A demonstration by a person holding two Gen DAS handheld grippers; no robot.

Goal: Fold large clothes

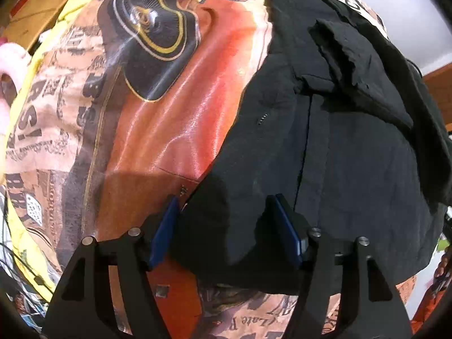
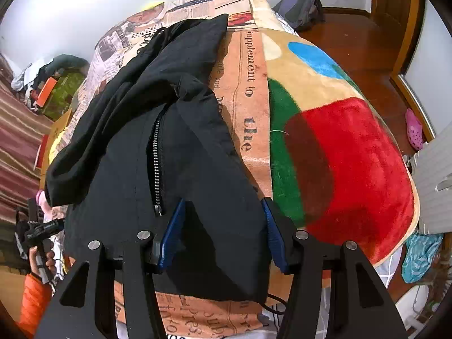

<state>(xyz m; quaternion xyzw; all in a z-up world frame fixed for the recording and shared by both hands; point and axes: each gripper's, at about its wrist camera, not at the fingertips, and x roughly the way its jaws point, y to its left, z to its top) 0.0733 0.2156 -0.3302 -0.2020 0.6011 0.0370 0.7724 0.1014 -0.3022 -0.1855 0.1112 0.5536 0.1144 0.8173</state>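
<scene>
Setting: a bedroom with white walls and reddish wood floor; a pink clog [image 2: 414, 132] and a grey bag [image 2: 301, 5] lie on the floor beyond the bed. The carrying surface is the bed, covered by a plush printed blanket [image 2: 353, 152] with newsprint lettering and red, green and blue patches.

Item 1, black jacket [image 2: 180, 147]: lies on the blanket along the bed's near edge, partly folded, one bulky flap or sleeve laid across its upper part. Thin, matte, lightly crinkled woven shell; slack, shapeless edges. A metal zipper [image 2: 155, 158] runs down the front, its pull hanging near the hem.

Item 2, my left hand-held gripper [image 1: 226, 226]: blue pads spread apart, released, straddling the jacket's near hem over the left corner; whether the pads touch cloth I cannot tell.

Item 3, my right hand-held gripper [image 2: 223, 231]: likewise released, pads parted on either side of a hem section just right of the zipper.

Risks, as I judge them:
- The shell looks slippery; a shallow pinch could let the hem slide out mid-lift.
- Closing too deep may catch the blanket pile with the jacket and drag both.
- The loose upper flap could tumble off when the hem rises, undoing the fold.
- Uneven lift between my two hands would skew the crease.
- The zipper pull may snag a pad.
</scene>
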